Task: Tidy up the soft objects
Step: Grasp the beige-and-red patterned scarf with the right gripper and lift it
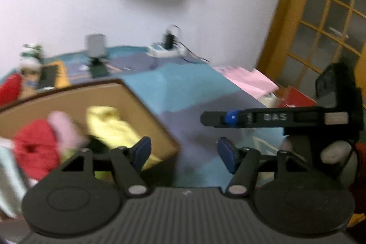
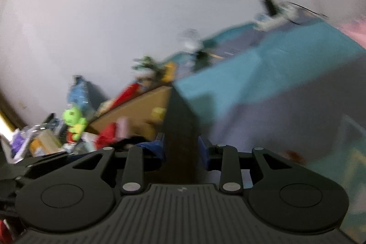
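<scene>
Both views are pretty blurry. The left hand-held gripper (image 1: 184,151) is spread wide with nothing in it; the cardboard box (image 1: 146,106) with the yellow cloth (image 1: 109,127) sits just left of it. The right hand-held gripper (image 2: 181,150) pinches a dark cloth strip (image 2: 180,129), box up-left.

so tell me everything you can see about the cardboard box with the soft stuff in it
The cardboard box is an open brown carton with a darker top edge and plain tan inner walls, sitting on the blue and purple cloth. Inside lies a loose pile: a yellow cloth, a pink piece, a red piece and something black low down. The left wrist view shows its near right corner just behind the gripper's left finger. Blur hides any print or flaps.
</scene>
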A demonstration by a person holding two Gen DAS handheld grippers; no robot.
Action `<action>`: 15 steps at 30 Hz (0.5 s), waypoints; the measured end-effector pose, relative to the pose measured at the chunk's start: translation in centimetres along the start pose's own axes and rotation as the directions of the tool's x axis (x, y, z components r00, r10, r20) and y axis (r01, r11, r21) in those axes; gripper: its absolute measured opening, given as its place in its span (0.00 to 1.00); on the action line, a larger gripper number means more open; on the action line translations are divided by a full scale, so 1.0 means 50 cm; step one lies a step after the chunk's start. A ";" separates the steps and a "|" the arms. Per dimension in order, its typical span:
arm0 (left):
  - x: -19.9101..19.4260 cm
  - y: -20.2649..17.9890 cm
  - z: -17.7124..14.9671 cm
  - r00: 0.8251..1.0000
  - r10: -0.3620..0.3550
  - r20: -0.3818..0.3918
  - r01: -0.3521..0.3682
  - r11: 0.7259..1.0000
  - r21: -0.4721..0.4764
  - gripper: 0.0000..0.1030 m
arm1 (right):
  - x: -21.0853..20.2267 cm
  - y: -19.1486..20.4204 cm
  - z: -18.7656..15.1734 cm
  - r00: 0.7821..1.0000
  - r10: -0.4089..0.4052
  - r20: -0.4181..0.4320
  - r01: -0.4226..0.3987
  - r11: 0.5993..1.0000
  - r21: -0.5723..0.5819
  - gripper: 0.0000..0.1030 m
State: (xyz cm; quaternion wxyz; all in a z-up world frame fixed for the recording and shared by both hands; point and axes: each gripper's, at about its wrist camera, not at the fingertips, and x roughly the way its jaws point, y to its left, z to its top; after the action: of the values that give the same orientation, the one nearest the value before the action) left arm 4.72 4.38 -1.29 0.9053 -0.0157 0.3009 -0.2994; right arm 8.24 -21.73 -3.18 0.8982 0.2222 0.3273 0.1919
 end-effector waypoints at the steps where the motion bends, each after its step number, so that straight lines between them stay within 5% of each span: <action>1: 0.019 -0.022 -0.004 1.000 -0.014 -0.020 0.014 1.000 0.000 0.62 | -0.009 -0.023 -0.002 1.000 -0.025 -0.011 0.026 1.000 0.019 0.14; 7: 0.147 -0.140 -0.051 0.978 -0.122 -0.168 0.122 0.992 -0.013 0.64 | -0.058 -0.151 -0.014 0.985 -0.147 -0.096 0.155 0.984 0.089 0.15; 15: 0.284 -0.228 -0.106 0.954 -0.080 -0.290 0.086 0.996 0.006 0.64 | -0.071 -0.233 -0.039 0.960 -0.151 -0.237 0.177 0.980 0.093 0.16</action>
State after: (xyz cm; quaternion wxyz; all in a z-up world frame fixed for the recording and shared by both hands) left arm 4.78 -12.00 -10.86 0.8382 0.0240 0.4265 -0.3390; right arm 6.71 -32.55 -8.85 0.8531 0.2213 0.4564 0.1222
